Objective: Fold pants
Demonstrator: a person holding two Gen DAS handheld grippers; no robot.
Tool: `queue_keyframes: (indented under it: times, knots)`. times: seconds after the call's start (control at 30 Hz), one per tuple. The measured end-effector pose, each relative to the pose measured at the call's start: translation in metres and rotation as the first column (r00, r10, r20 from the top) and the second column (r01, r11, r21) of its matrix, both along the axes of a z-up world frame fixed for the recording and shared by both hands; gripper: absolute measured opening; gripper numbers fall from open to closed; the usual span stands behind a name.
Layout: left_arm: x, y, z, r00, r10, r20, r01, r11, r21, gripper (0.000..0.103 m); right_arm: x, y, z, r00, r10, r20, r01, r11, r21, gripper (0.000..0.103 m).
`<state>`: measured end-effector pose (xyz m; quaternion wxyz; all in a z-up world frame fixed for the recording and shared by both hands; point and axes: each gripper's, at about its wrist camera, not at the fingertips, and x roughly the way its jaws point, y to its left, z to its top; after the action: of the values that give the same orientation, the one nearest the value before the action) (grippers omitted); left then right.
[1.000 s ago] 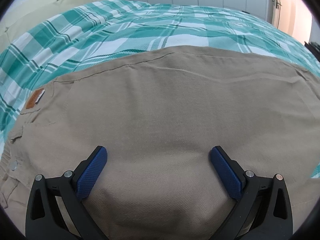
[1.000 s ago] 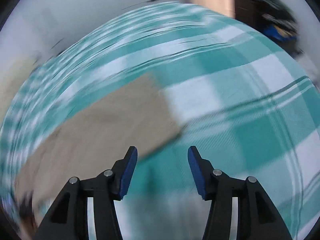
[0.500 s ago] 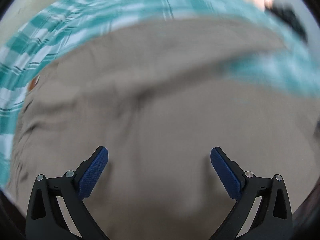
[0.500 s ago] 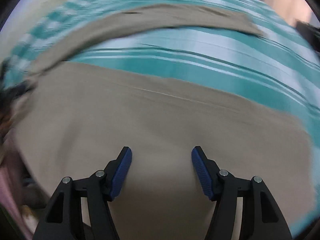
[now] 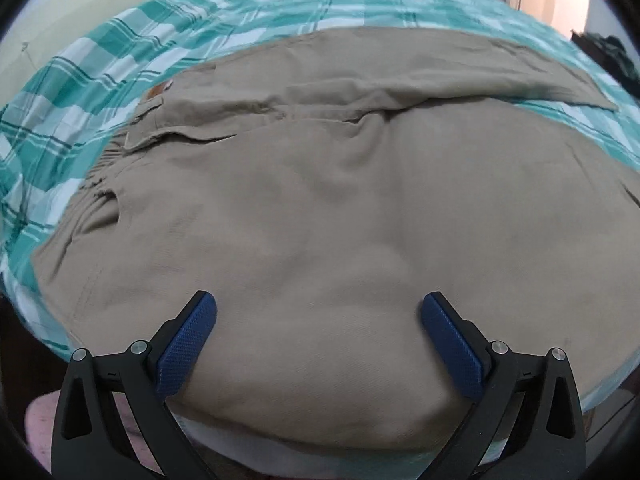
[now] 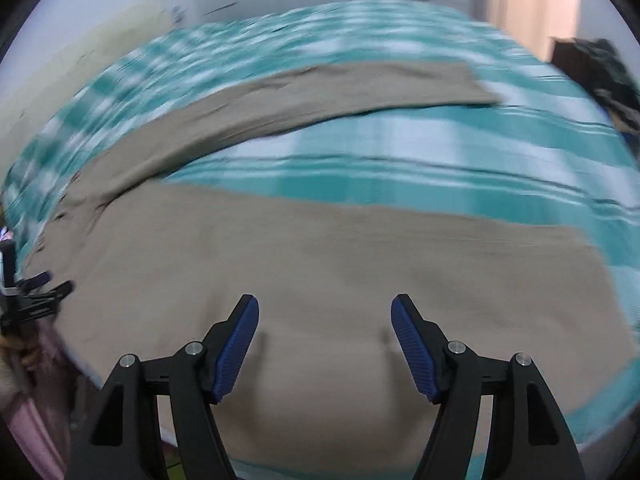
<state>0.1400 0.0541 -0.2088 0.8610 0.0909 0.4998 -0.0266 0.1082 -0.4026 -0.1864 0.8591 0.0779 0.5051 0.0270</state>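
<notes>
Khaki pants (image 5: 320, 184) lie spread flat on a bed with a teal and white plaid cover (image 5: 100, 68). The waistband with a small brown patch (image 5: 158, 90) is at the left in the left wrist view. The two legs run to the right and lie apart, with plaid showing between them in the right wrist view (image 6: 360, 168). My left gripper (image 5: 320, 312) is open and empty over the near hip area. My right gripper (image 6: 324, 320) is open and empty over the near leg (image 6: 320, 252). The far leg (image 6: 320, 92) lies beyond.
The bed's near edge runs along the bottom of both views. A cream headboard or wall (image 5: 80, 4) is at the far left. Dark clutter (image 6: 592, 68) stands past the bed at the right. The left gripper shows at the right wrist view's left edge (image 6: 36, 292).
Both grippers have pulled back toward the near edge of the bed, so more of the pants shows. The right gripper swung from the leg's hem onto the near leg. Both stay open.
</notes>
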Motion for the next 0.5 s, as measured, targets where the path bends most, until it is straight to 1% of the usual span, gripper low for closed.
queue_keyframes:
  times: [0.03,0.07,0.1,0.13,0.17,0.2,0.23,0.27,0.33,0.4,0.43,0.5]
  knots:
    - [-0.001,-0.001,0.0,1.0,-0.003,0.005,0.003,1.0,0.005,0.102,0.006,0.014,-0.006,1.0,0.028,-0.012,-0.028,0.999,0.018,0.068]
    - [0.0,-0.002,0.0,1.0,0.0,0.004,0.0,1.0,0.008,0.102,0.001,0.021,-0.012,0.997,0.064,-0.032,-0.063,0.998,0.027,0.068]
    - [0.002,-0.002,0.0,1.0,0.002,0.003,-0.002,1.0,0.004,0.102,-0.001,0.026,-0.02,0.993,0.1,-0.055,-0.099,0.995,0.018,0.069]
    - [0.0,-0.001,0.0,1.0,0.002,0.003,-0.002,1.0,-0.003,0.102,0.001,0.035,-0.028,0.989,0.131,-0.073,-0.133,0.991,-0.022,0.069]
    - [0.001,0.001,0.0,1.0,0.0,0.003,0.0,1.0,-0.009,0.102,-0.001,0.034,-0.036,0.986,0.149,-0.073,-0.154,0.986,-0.058,0.07]
    - [0.002,0.002,0.001,1.0,-0.002,0.002,0.002,1.0,-0.013,0.102,-0.003,0.03,-0.039,0.988,0.136,-0.076,-0.143,0.985,-0.098,0.071]
    - [0.002,0.002,0.001,1.0,-0.006,0.0,0.006,1.0,-0.014,0.102,-0.003,0.021,-0.041,0.993,0.083,-0.087,-0.095,0.986,-0.136,0.072]
    - [0.003,0.001,0.001,1.0,-0.007,-0.001,0.007,1.0,-0.014,0.102,-0.002,0.006,-0.041,0.995,0.015,-0.094,-0.028,0.99,-0.139,0.078]
    - [0.003,0.001,0.001,1.0,-0.008,0.004,0.008,1.0,-0.01,0.102,-0.003,-0.007,-0.039,0.994,-0.036,-0.107,0.022,0.992,-0.121,0.083]
    - [-0.001,-0.001,0.0,1.0,-0.007,0.008,0.007,1.0,-0.003,0.102,0.0,-0.003,-0.031,0.993,-0.054,-0.11,0.039,0.991,-0.127,0.083]
    - [-0.001,-0.002,-0.001,1.0,-0.005,0.011,0.005,1.0,0.001,0.102,0.001,0.003,-0.024,0.995,-0.051,-0.09,0.039,0.992,-0.123,0.083]
    - [-0.001,-0.003,-0.001,1.0,-0.001,0.014,0.001,1.0,0.004,0.102,-0.003,0.015,-0.006,0.999,-0.012,-0.035,0.01,0.998,-0.057,0.082]
